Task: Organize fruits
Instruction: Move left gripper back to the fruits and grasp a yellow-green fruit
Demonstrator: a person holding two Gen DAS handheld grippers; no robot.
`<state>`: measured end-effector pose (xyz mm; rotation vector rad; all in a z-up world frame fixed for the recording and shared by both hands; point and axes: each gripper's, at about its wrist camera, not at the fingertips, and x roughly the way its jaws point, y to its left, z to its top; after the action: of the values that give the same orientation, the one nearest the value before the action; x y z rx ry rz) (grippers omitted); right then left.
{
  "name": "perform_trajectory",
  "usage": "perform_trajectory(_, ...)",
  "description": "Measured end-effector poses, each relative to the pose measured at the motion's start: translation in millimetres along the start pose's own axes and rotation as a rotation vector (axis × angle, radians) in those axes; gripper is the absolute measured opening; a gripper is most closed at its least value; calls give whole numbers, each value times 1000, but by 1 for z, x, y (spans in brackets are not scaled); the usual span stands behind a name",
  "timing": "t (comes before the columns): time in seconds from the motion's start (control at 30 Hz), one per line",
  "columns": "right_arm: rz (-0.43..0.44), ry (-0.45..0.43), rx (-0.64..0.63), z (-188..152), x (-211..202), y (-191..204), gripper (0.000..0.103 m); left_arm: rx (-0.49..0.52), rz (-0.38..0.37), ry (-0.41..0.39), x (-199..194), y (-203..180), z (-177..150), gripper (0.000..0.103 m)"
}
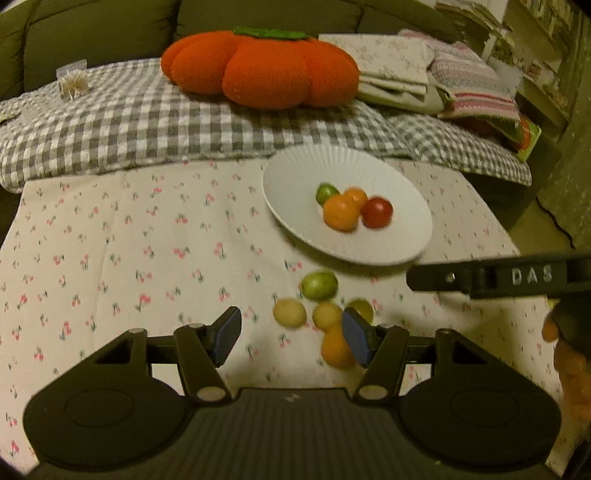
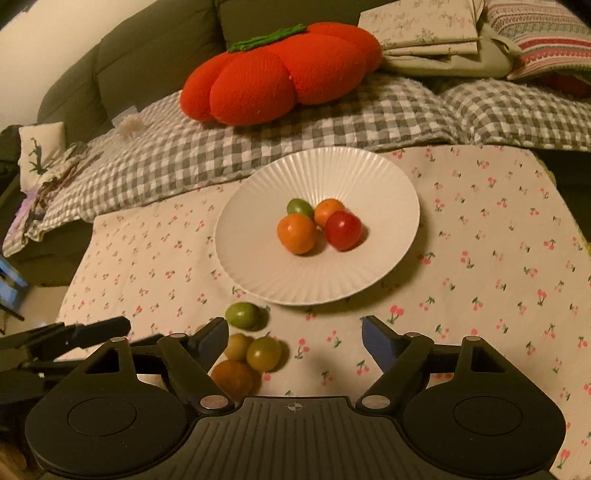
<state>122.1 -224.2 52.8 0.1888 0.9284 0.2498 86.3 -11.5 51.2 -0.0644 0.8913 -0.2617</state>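
Observation:
A white ribbed plate [image 2: 258, 236] holds a red fruit [image 2: 343, 229], two orange fruits [image 2: 297, 233] and a green one [image 2: 300, 207]. Several loose fruits lie on the cherry-print cloth in front of it: a green one [image 2: 243, 315], an olive one [image 2: 264, 353], a yellow one [image 2: 238, 345] and an orange one [image 2: 232, 378]. My right gripper [image 2: 295, 339] stands open just right of this cluster, nothing between its pads. My left gripper [image 1: 291, 332] is open over the same cluster; a yellow fruit [image 1: 289, 313] shows beyond its tips, and its right finger partly hides the orange fruit [image 1: 336, 349].
A big orange pumpkin cushion [image 2: 280, 74] rests on a grey checked blanket [image 2: 258, 136] behind the plate [image 1: 295, 177]. Folded cloths [image 2: 424, 33] are stacked at the back right. The cloth's right edge [image 2: 554, 177] drops off to the floor. A green sofa back [image 1: 110, 33] closes the far side.

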Motion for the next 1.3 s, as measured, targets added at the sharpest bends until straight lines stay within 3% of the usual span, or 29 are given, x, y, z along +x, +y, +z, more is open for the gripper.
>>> perform_trajectory(0.27,12,20,13,-9,-4,0,81,-16,-9,77,-4,-5,-29,59)
perform_trajectory(0.5,19,61,0,-19,4,8,81,-88,-22,144,15,1,-42,45)
perform_trajectory(0.73,18,72,1,-21,9,9,81,-69,-17,139,25,-7,-47,38)
perform_trajectory(0.9,14,81,2,-23,12,8,81,-43,-16,133,28,-11,-47,25)
perform_trajectory(1.3,15,91,-1,-23,18,9,81,-29,26,100,19,-10,-41,25)
